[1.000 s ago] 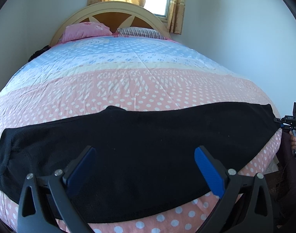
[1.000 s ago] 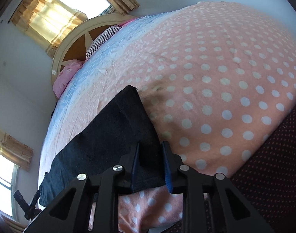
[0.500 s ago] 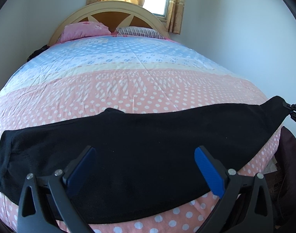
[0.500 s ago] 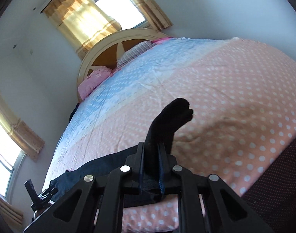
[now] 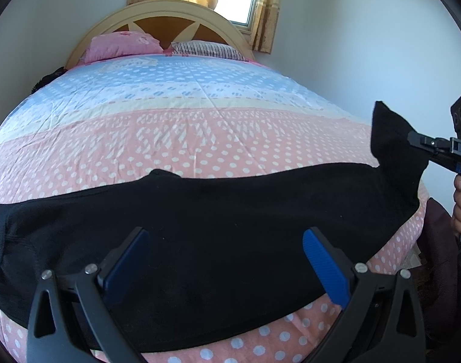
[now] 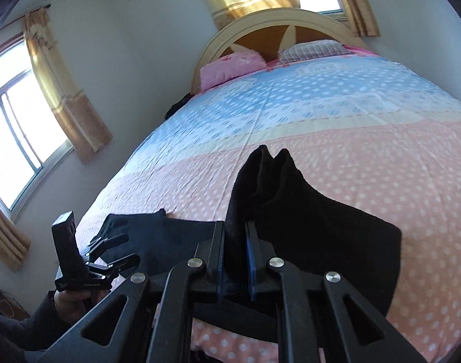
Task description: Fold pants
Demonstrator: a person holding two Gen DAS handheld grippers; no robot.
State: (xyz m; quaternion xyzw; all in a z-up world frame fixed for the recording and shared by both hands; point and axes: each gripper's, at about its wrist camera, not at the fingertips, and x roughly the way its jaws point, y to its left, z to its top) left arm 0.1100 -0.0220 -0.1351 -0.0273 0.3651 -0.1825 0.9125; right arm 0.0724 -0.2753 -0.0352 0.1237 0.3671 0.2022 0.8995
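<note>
The black pants are lying across the near end of the polka-dot bed; the right claw is pinching their right end, holding it raised above the bedspread; the left claw is hovering spread wide over the pants' middle, gripping nothing.

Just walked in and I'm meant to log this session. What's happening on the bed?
A person is folding black fabric pants spread across the pink-and-blue polka-dot bedspread. The right claw is shut on the leg end of the pants, lifted off the bed with the fabric standing up between its blue pads. The left claw hovers open over the middle of the pants, gripping nothing. No fold is laid down yet.
</note>
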